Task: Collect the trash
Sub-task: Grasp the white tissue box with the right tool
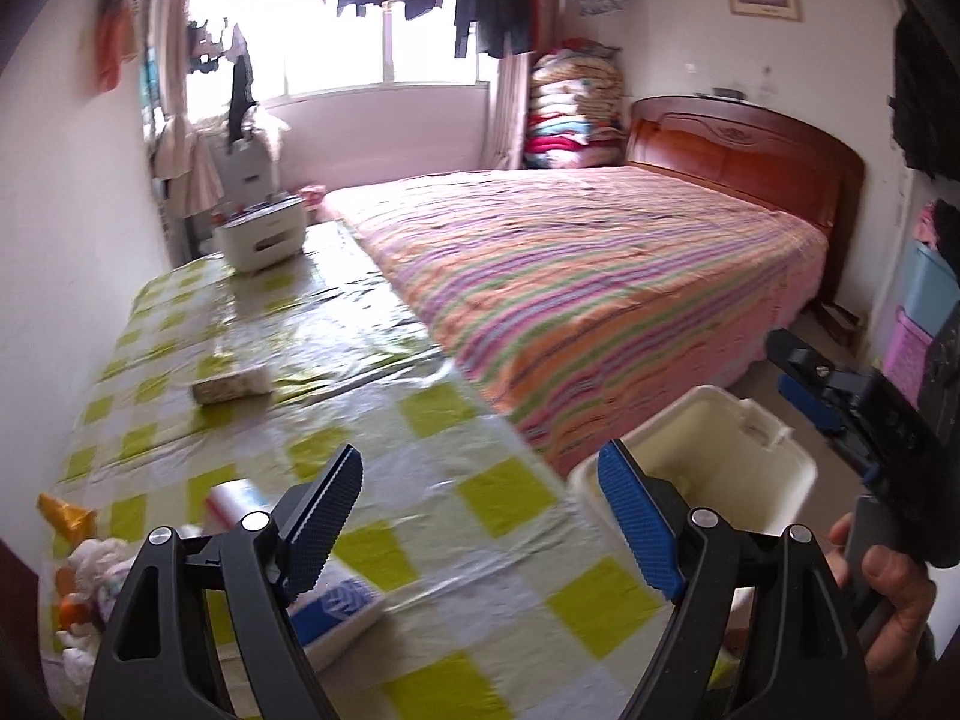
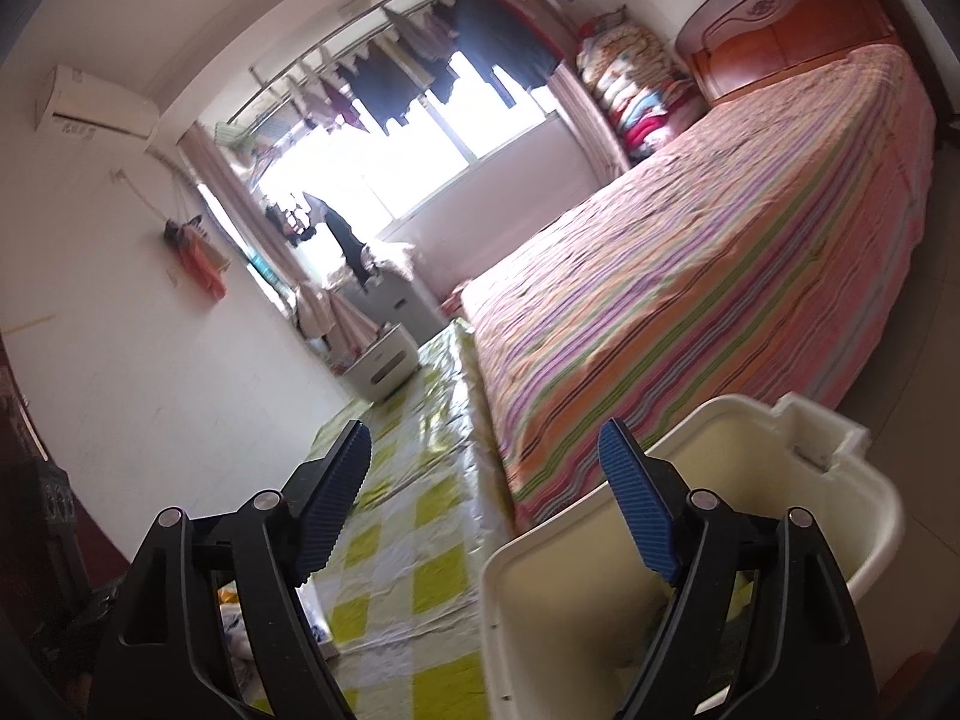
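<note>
**Trash collection: between picks, both claws empty**

Bin [image 1: 708, 456]: cream plastic, open-topped, standing off the near corner of the table, between table and bed. It looks empty as far as both views show its inside.

Left gripper [image 1: 480, 516]: jaws spread wide, nothing between the pads. It hangs over the checked tablecloth [image 1: 456, 420], aimed along the table.

Right gripper [image 2: 486, 504]: jaws likewise spread, nothing pinched. Its right finger stands in front of the bin's mouth; contact cannot be told. Your hand [image 1: 888, 594] holds its handle at the edge of the left view.

Trash, by judgement:
- crumpled tissue and wrappers [image 1: 90, 576] at the table's near left corner, touching the yellow scrap [image 1: 66, 519];
- blue-and-white packet [image 1: 336, 600] just under the left claw's left finger;
- small wrapped block [image 1: 231, 384] farther up the table, alone.

Step in hand: choosing the next piece; nothing is gripped yet.

Next move: you need to swing the left claw down and leftward onto the packet or the crumpled heap, close on it, then carry it across to the bin. The tissue is soft, so pinch deep.
</note>
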The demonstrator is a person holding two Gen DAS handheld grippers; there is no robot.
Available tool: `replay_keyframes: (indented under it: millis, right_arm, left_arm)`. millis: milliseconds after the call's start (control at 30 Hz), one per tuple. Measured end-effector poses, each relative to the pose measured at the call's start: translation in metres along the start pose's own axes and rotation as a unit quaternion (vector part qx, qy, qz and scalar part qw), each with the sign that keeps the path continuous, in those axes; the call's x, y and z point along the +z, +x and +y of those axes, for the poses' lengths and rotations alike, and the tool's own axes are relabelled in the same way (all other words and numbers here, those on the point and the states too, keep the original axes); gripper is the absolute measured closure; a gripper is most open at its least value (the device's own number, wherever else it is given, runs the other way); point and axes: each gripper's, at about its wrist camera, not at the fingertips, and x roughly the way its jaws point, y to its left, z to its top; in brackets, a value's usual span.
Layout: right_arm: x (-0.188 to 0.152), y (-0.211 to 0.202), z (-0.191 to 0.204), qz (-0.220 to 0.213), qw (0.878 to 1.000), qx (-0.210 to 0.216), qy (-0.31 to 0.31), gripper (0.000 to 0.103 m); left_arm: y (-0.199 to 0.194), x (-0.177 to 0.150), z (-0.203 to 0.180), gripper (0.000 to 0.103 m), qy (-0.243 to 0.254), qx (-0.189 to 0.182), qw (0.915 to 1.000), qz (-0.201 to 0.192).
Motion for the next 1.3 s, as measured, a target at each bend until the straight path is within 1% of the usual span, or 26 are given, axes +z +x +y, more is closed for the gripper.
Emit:
replay_keyframes:
  millis: [100,267,300,467,633,733,800,833,900,1000,1067,1167,1300]
  right_arm:
    - [-0.006,0.008,0.015,0.016,1.0,0.014,-0.017,0.023]
    - [-0.026,0.033,0.048,0.066,0.995,0.055,-0.044,0.023]
    - [-0.036,0.042,0.065,0.085,0.992,0.074,-0.062,0.023]
    - [-0.057,0.064,0.108,0.136,0.978,0.118,-0.106,0.023]
    - [-0.081,0.09,0.141,0.199,0.958,0.151,-0.142,0.023]
    - [-0.092,0.107,0.161,0.236,0.942,0.166,-0.174,0.022]
    - [-0.098,0.123,0.174,0.264,0.929,0.183,-0.186,0.022]
    - [-0.101,0.131,0.18,0.274,0.924,0.186,-0.192,0.022]
    - [-0.109,0.148,0.191,0.301,0.911,0.198,-0.201,0.022]
    - [-0.12,0.17,0.197,0.325,0.901,0.189,-0.218,0.022]
    - [-0.128,0.177,0.195,0.339,0.896,0.185,-0.218,0.022]
    - [-0.137,0.182,0.191,0.355,0.891,0.182,-0.215,0.022]
    - [-0.147,0.184,0.199,0.361,0.885,0.174,-0.238,0.022]
  left_arm:
    - [-0.002,-0.007,0.021,0.024,0.002,0.029,0.9996,0.002]
    - [-0.007,-0.023,0.062,0.024,-0.012,0.072,0.9972,0.015]
    - [-0.008,-0.026,0.071,0.024,-0.018,0.079,0.9965,0.019]
    - [-0.014,-0.038,0.11,0.024,-0.055,0.102,0.9928,0.03]
    - [-0.023,-0.044,0.138,0.024,-0.078,0.127,0.9884,0.029]
    - [-0.027,-0.046,0.152,0.024,-0.083,0.139,0.9864,0.031]
    - [-0.031,-0.047,0.161,0.024,-0.084,0.148,0.985,0.032]
    - [-0.034,-0.047,0.168,0.024,-0.086,0.151,0.9843,0.031]
    - [-0.04,-0.048,0.183,0.024,-0.102,0.15,0.9829,0.031]
    - [-0.049,-0.053,0.21,0.024,-0.143,0.149,0.9779,0.03]
    - [-0.052,-0.057,0.22,0.024,-0.157,0.162,0.9739,0.028]
    - [-0.055,-0.064,0.232,0.024,-0.166,0.182,0.9687,0.029]
    - [-0.057,-0.073,0.241,0.024,-0.165,0.19,0.967,0.038]
